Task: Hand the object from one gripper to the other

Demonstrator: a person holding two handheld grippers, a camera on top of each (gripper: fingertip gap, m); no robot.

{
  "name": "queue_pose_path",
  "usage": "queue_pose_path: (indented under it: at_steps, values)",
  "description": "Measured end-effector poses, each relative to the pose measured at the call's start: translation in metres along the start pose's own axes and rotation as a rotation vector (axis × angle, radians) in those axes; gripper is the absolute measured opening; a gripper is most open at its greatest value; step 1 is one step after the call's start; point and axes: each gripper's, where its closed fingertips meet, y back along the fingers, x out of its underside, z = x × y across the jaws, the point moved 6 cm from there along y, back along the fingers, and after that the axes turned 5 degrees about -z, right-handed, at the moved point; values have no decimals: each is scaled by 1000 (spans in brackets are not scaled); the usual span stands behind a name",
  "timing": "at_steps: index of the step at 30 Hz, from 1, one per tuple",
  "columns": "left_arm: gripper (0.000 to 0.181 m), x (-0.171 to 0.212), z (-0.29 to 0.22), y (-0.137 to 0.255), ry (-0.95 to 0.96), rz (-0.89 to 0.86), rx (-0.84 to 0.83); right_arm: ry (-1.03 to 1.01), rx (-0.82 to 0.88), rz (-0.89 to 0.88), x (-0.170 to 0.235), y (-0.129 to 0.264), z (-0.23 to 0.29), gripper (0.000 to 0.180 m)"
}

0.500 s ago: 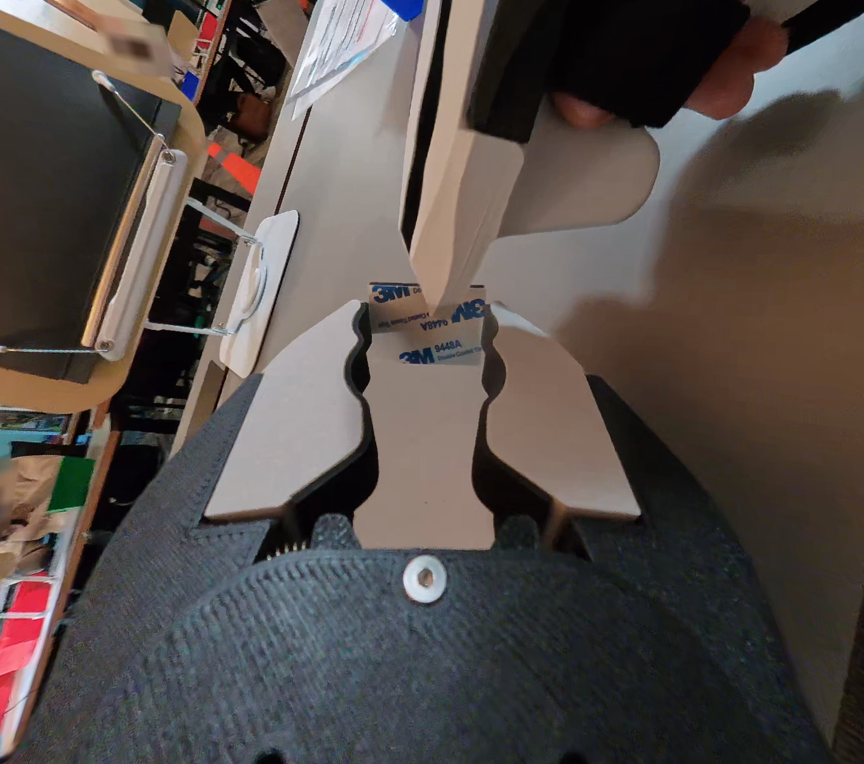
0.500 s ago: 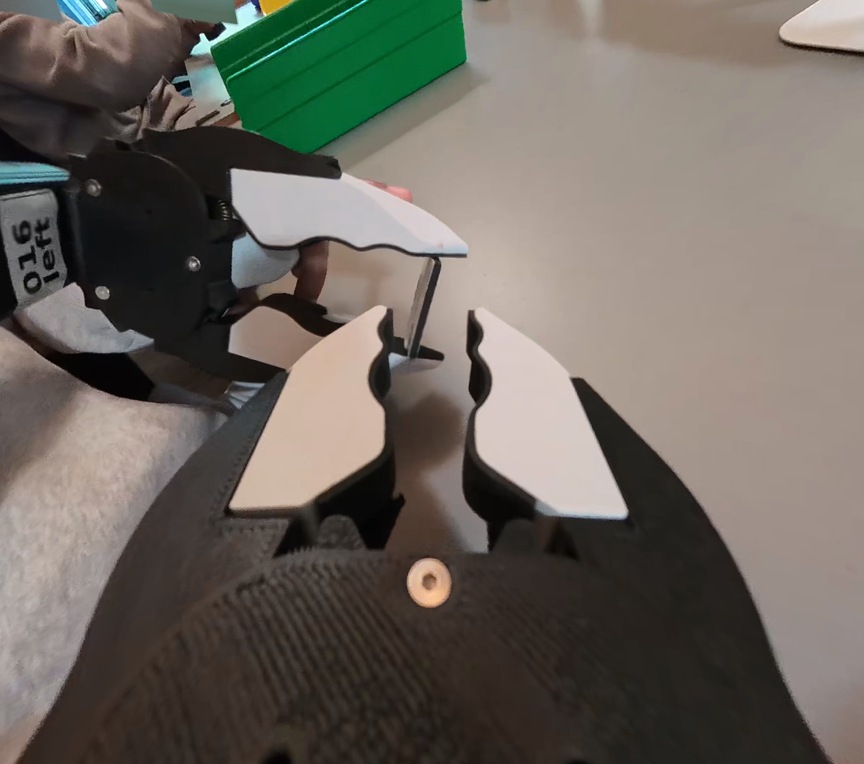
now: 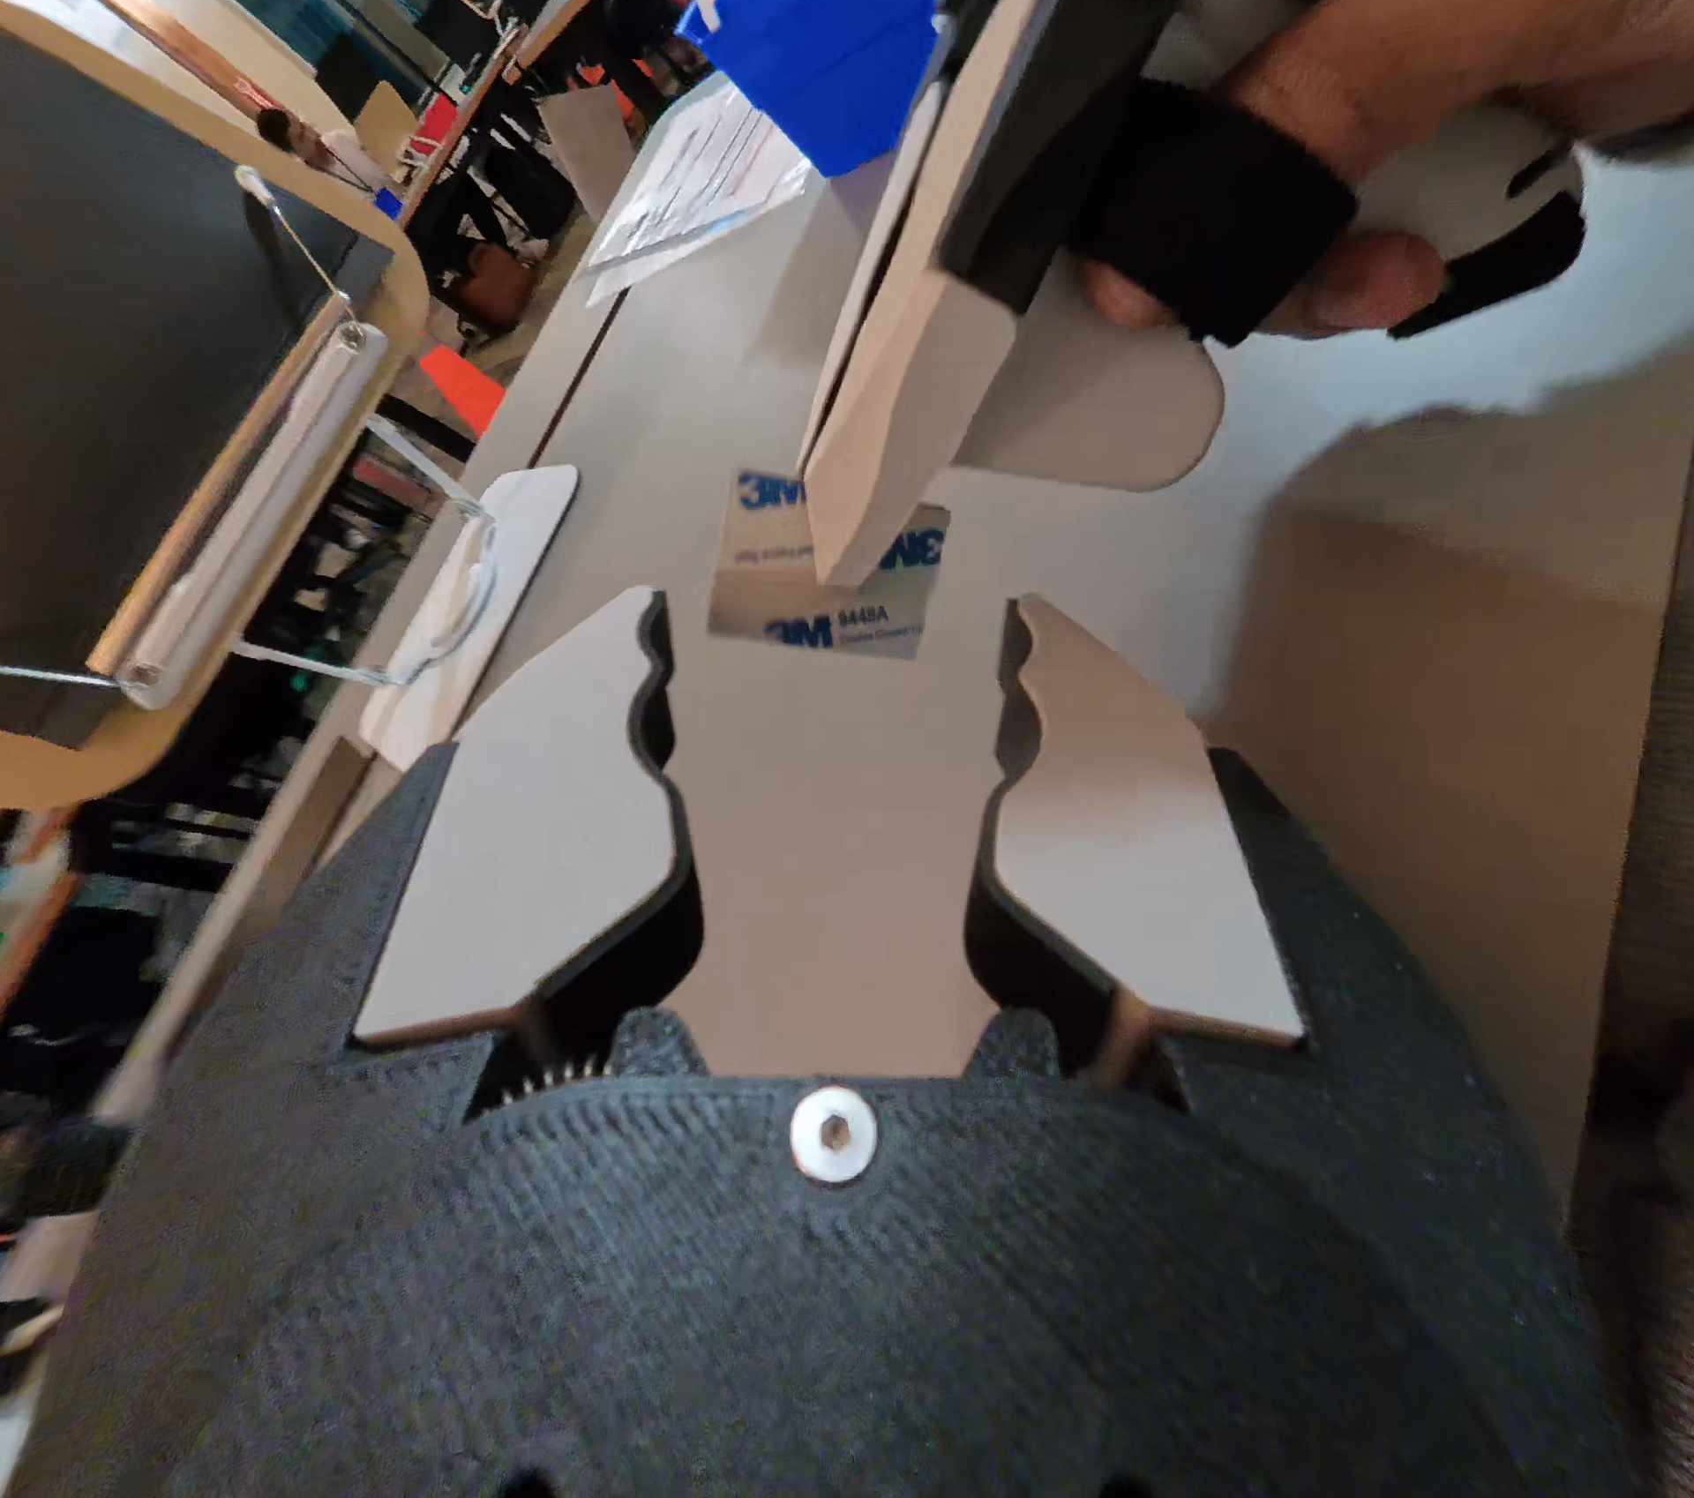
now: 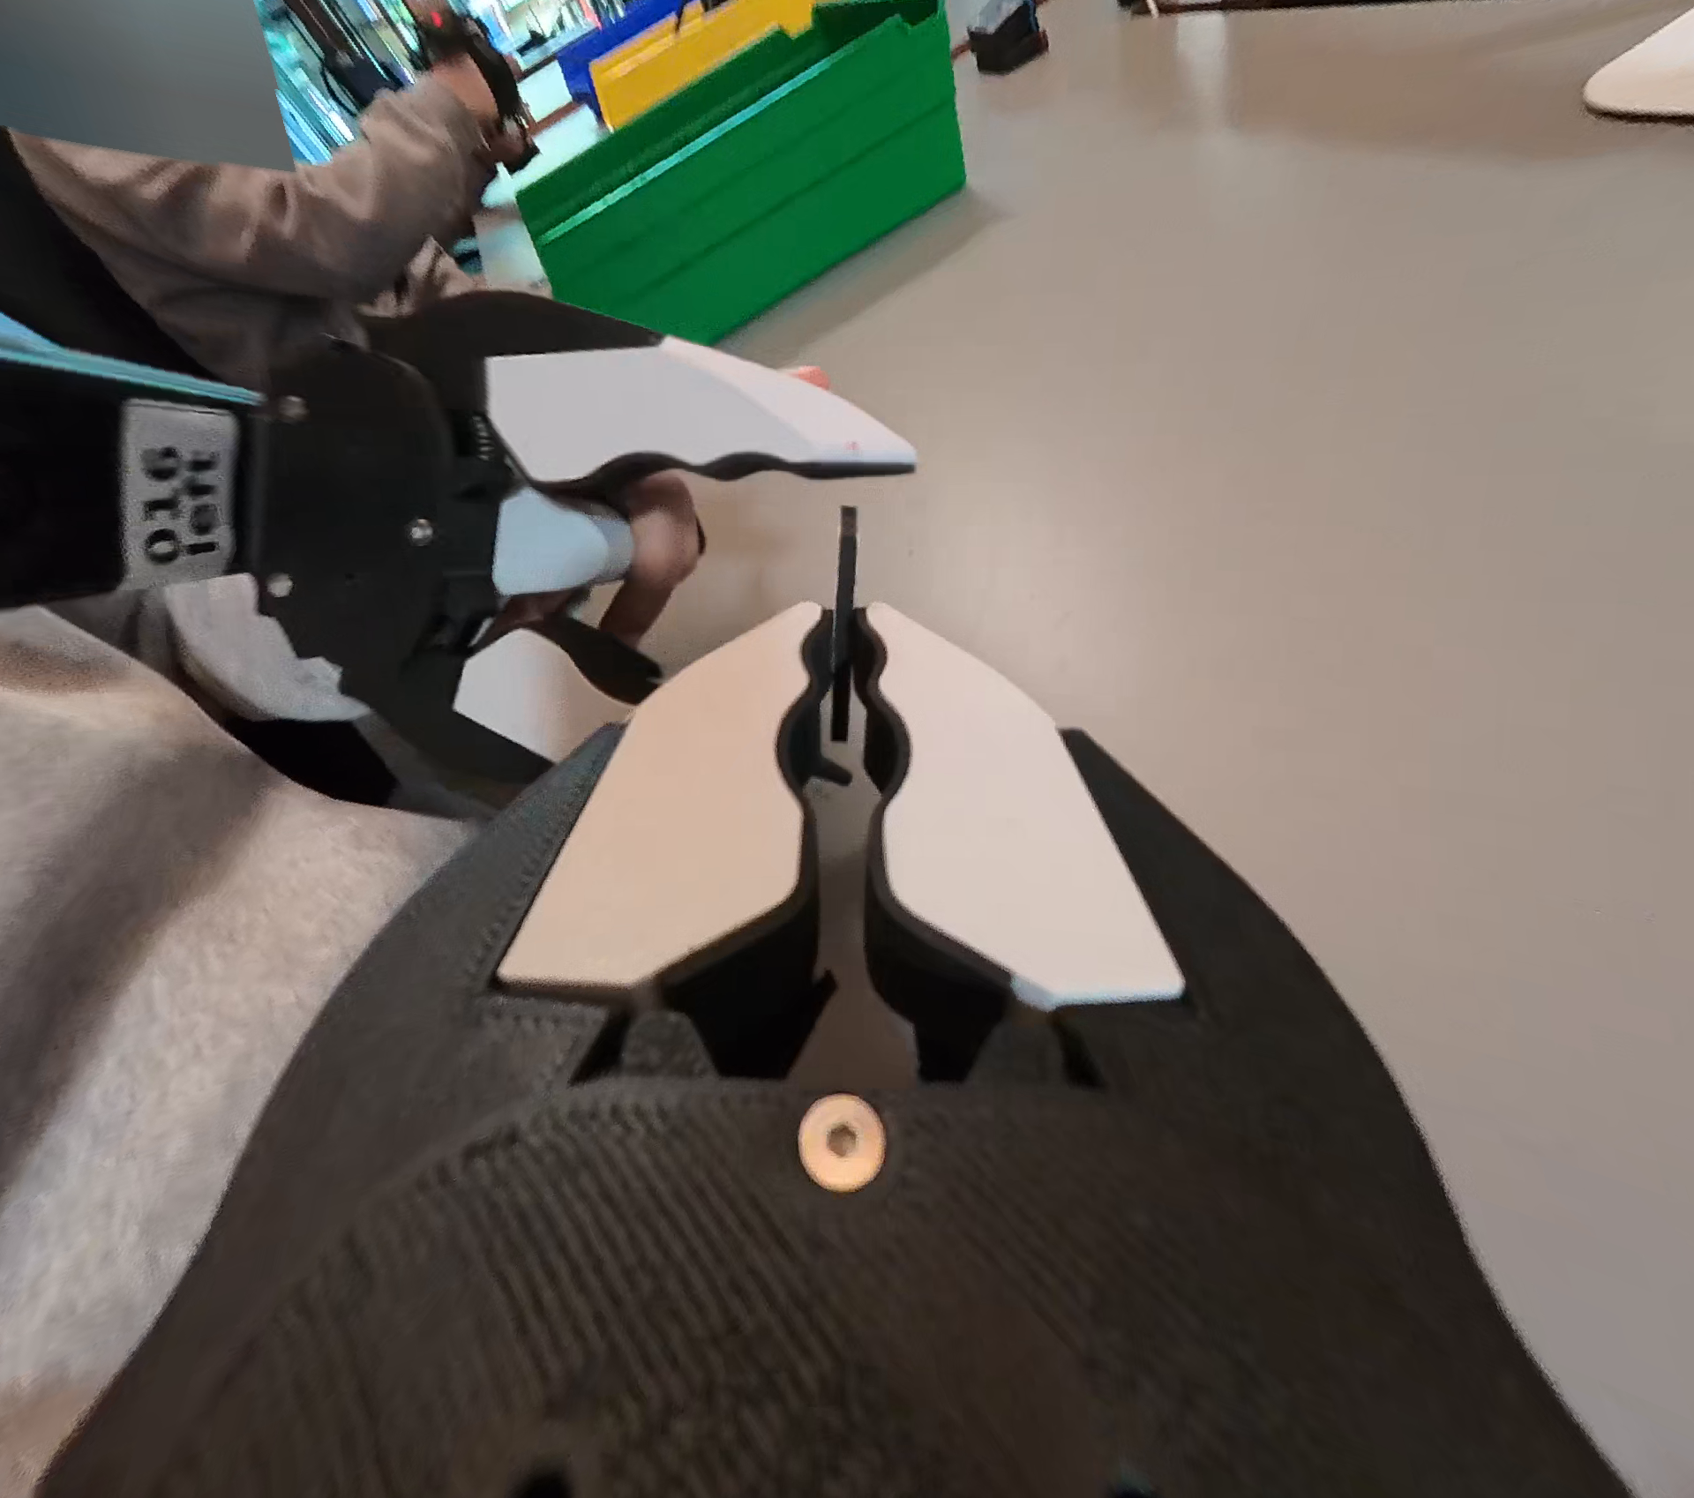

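I have the right gripper [image 4: 841, 620] clamped on the lower edge of the thin adhesive pad [image 3: 825, 583], which stands upright above the table [image 4: 1283, 446], clear of the left gripper [image 3: 834, 611], whose fingers are spread wide with nothing between them. I judge the handover at its release stage. Next, I would back the left gripper straight away without brushing the pad.

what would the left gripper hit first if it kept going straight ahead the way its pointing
Most likely the thin flat piece held edge-on in the shut right gripper, straight ahead of the open left gripper. The right gripper's fingers sit just beyond. Depth is hard to judge, so the gap is unclear.
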Motion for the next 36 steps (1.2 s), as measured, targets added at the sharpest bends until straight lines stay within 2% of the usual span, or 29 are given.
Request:
queue_pose_path:
  at_steps: [1, 5, 9, 11, 13, 22, 27, 30, 32, 36]
  values:
    - [76, 1, 3, 0, 60, -19, 13, -15, -18, -23, -3, 3, -2, 4]
    - [77, 0, 11, 2, 438, -171, 196, -99, -107, -113, -10, 13, -8, 4]
    - [31, 1, 15, 6, 910, -353, 562, -221, -198, -178, -12, 16, -12, 4]
    - [32, 5, 21, 5, 1120, -411, 657, -259, -229, -198, -12, 16, -11, 4]
    - [32, 8, 24, 4, 1242, -458, 705, -275, -248, -203, -12, 15, -11, 4]
    - [25, 4, 17, 1, 1270, -487, 757, -222, -274, -213, -9, 7, -1, 4]
    - [4, 7, 21, 0, 1333, -502, 782, -186, -300, -218, -10, 5, 5, 4]
    - [4, 6, 21, 0, 1345, -505, 811, -184, -309, -225, -10, 5, 7, 6]
    - [4, 4, 22, 2, 1348, -521, 822, -189, -310, -234, -11, 6, 5, 14]
    - [4, 5, 27, 2, 1384, -523, 826, -130, -257, -323, -21, 17, -4, 48]
